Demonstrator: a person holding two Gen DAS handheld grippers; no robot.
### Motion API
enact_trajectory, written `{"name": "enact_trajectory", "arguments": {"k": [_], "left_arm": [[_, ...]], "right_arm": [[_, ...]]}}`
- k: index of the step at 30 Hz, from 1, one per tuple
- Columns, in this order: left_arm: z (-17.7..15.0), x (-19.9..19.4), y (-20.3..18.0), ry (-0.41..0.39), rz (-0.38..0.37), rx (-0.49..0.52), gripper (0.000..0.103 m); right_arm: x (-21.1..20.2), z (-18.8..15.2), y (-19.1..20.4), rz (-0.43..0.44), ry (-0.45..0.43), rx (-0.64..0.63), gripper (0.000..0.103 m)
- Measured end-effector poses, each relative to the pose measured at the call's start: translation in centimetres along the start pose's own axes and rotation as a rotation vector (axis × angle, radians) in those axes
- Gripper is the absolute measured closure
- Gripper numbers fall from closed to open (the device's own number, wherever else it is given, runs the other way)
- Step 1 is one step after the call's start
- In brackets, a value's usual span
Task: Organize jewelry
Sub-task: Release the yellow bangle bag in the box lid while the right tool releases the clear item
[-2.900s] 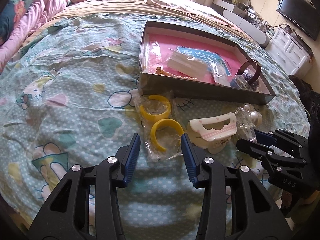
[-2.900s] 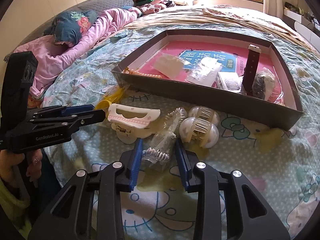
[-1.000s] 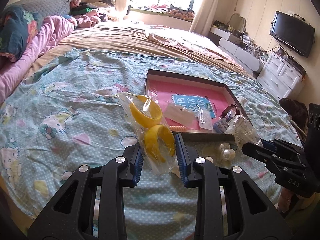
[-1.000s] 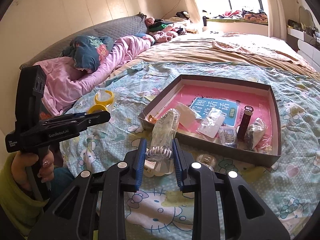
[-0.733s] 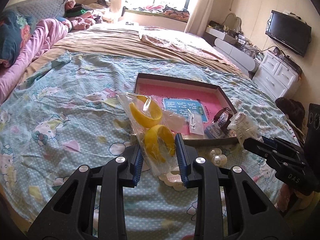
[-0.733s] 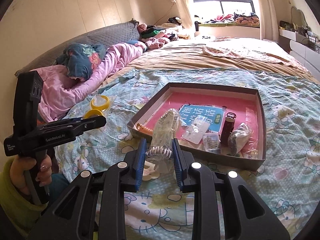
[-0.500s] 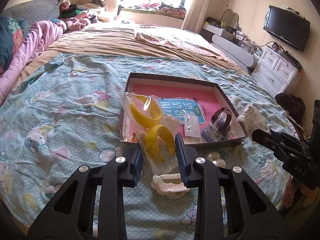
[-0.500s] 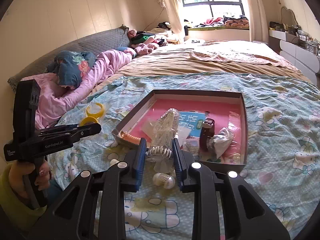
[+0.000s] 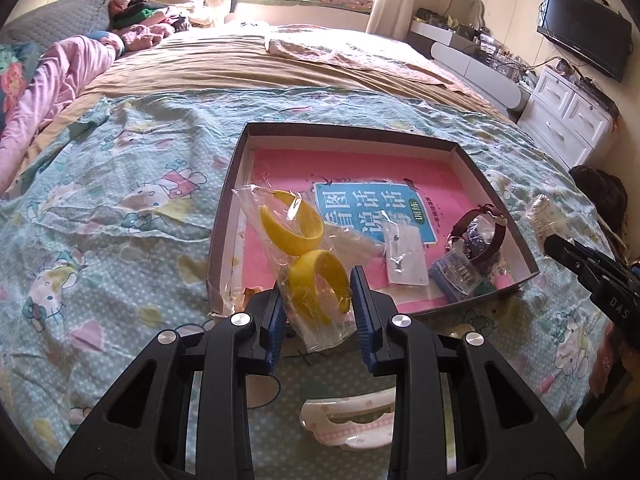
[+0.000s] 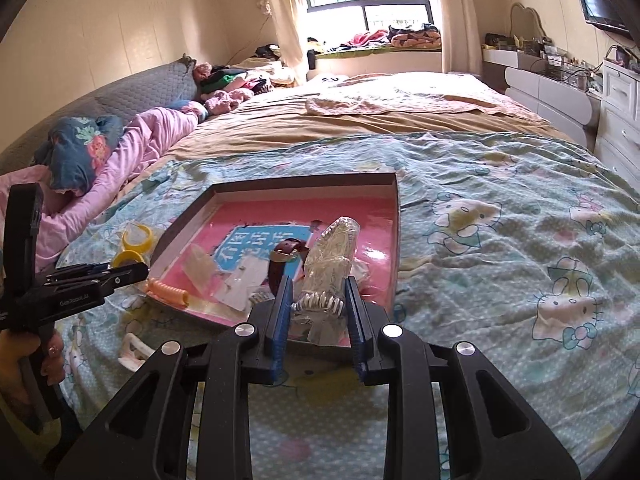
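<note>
Left wrist view: left tongs [image 9: 316,308] pinching clear bag of two yellow bangles [image 9: 304,248], lifted off bed since ~3 s ago, now hanging over near-left corner of tray [image 9: 496,196]. Right tongs [image 10: 318,312] pinching clear bag with silvery coil piece [image 10: 328,276], also raised, over tray's near edge. Both ready for drop-in. Bags crinkly, glossy, slack. White-pink hair claw [image 9: 352,424] left on bedspread.

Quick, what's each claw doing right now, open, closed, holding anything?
Left claw: closed on the bag of yellow bangles.
Right claw: closed on the clear bag with a hair clip.
</note>
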State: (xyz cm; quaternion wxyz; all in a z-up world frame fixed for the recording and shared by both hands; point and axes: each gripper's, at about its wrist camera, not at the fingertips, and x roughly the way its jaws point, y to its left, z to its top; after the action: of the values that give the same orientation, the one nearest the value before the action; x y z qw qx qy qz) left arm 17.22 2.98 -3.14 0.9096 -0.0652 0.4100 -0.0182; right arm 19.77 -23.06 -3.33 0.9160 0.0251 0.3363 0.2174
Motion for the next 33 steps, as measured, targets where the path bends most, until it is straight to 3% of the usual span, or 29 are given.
{"name": "enact_trajectory", "arguments": {"k": [19, 24, 27, 33], "left_arm": [[0.7, 2.4, 1.8, 0.007, 0.030, -0.053, 0.080], [0.7, 2.3, 1.9, 0.006, 0.027, -0.056, 0.080], [0.7, 2.2, 1.9, 0.003, 0.028, -0.055, 0.079], [0.9, 1.4, 1.5, -0.015, 0.023, -0.049, 0.067]], "right_arm": [[4.2, -0.5, -1.7, -0.040, 0.060, 0.034, 0.077], [4.2, -0.5, -1.9, -0.033, 0.069, 0.050, 0.072], [3.7, -0.5, -1.9, -0.030, 0.060, 0.053, 0.064], [1.8, -0.3, -1.3, -0.011, 0.033, 0.060, 0.048]]}}
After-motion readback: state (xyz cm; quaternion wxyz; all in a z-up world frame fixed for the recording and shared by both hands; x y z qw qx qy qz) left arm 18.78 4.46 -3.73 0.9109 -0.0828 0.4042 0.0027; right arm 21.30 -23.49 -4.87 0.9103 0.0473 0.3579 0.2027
